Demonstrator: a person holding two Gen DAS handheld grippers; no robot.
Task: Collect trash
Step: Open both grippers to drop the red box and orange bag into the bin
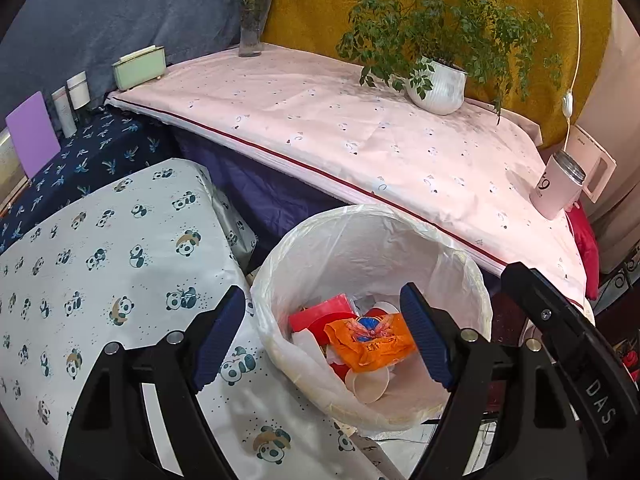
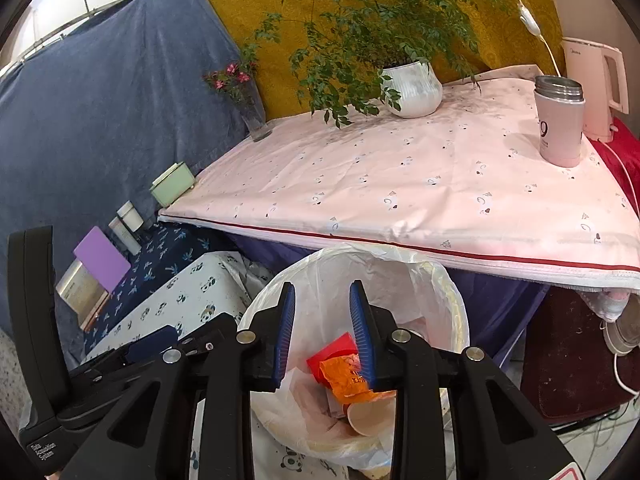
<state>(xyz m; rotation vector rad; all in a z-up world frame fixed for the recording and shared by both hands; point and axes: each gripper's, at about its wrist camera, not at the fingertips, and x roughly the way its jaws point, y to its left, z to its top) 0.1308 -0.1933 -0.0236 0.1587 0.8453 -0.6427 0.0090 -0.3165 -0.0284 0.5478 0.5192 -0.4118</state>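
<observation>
Blue-padded fingers of the left gripper (image 1: pixel 324 334) stand wide apart with nothing between them, framing the trash bin (image 1: pixel 476 280) just below. Right gripper (image 2: pixel 322 334) hangs over the same bin, its jaws partly open and empty. That bin is round, lined with a thin white plastic bag (image 1: pixel 360 240) folded over its rim, and stands on the floor against the edge of the pink-clothed table (image 1: pixel 360 136), beside a panda-print surface (image 1: pixel 100 272). Inside lie a crumpled orange wrapper (image 1: pixel 370 342) on top, a red carton (image 1: pixel 324 312) behind it, and a pale paper cup (image 1: pixel 370 386) on its side.
</observation>
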